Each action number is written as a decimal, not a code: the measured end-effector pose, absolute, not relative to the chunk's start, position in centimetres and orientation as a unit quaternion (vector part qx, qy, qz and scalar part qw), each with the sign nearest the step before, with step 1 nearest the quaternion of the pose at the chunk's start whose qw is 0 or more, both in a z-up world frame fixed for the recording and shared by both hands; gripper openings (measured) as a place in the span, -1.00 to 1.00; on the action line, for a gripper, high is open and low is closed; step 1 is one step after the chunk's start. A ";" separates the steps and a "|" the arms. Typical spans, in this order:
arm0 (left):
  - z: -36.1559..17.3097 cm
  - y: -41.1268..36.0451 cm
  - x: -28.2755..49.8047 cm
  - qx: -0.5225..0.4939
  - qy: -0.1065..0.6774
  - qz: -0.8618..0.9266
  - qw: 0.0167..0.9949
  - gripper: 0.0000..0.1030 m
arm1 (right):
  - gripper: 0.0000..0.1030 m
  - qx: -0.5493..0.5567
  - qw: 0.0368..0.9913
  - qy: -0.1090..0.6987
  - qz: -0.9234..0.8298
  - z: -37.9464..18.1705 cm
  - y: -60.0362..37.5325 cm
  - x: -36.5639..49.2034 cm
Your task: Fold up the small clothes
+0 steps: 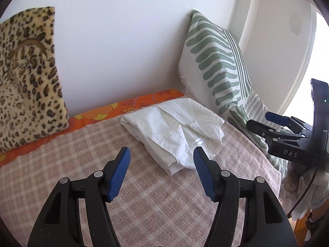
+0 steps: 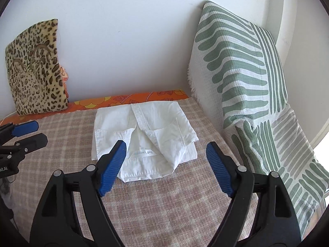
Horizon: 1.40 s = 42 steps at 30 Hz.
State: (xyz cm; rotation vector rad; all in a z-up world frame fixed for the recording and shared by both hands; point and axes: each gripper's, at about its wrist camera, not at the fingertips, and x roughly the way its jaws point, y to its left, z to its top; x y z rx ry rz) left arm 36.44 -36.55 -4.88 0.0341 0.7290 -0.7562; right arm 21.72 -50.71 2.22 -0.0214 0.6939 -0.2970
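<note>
one folded white garment (image 2: 144,135) at frame centre, two cushions against the wall (a leopard-print cushion (image 2: 35,68) upper left, a green-striped cushion (image 2: 242,65) right), one checked blanket (image 2: 164,201) over one orange floral sheet (image 2: 123,99), and two hand-held grippers: left hand-held gripper (image 1: 162,171), right hand-held gripper (image 2: 164,168).

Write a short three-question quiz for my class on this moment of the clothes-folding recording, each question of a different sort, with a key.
1. True or false: the white garment lies folded on the checked blanket, with neither gripper touching it.
2. Which cushion leans against the wall at the picture's right in both views? A. the leopard-print cushion B. the green-and-white striped cushion C. a plain blue cushion
3. Fill in: the orange strip between blanket and wall is a ______-patterned sheet.

Key
1. True: the left gripper and the right gripper both stand open, with nothing between their pads.
2. B
3. flower
</note>
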 end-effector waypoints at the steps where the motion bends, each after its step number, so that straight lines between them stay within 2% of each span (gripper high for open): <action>1: -4.6 -35.7 35.6 0.014 0.347 -0.364 0.865 0.22 | 0.78 -0.013 0.931 0.332 -0.151 2.5 -49.9 20.6; 6: -3.1 -31.7 30.5 0.012 0.319 -0.371 0.872 0.42 | 0.79 -0.015 0.932 0.327 -0.154 2.4 -46.6 15.9; 16: -1.3 -27.7 22.3 0.047 0.273 -0.354 0.893 0.62 | 0.79 0.024 0.937 0.308 -0.162 1.3 -43.5 9.3; 18: -1.3 -27.3 21.3 0.049 0.269 -0.342 0.899 0.82 | 0.79 0.022 0.938 0.306 -0.163 1.1 -43.0 8.8; 19: -1.3 -27.0 20.9 0.046 0.266 -0.338 0.901 0.85 | 0.79 0.021 0.937 0.309 -0.161 1.0 -42.8 8.6; 29: -2.2 -25.4 19.3 0.035 0.261 -0.333 0.905 0.89 | 0.79 0.022 0.936 0.309 -0.169 0.3 -42.3 7.8; 33: -2.0 -25.4 18.9 0.046 0.254 -0.326 0.909 0.98 | 0.79 0.026 0.936 0.307 -0.169 0.3 -42.0 8.1; 42: -2.4 -24.9 18.4 0.044 0.254 -0.324 0.910 0.99 | 0.79 0.022 0.936 0.314 -0.158 -0.1 -41.0 8.4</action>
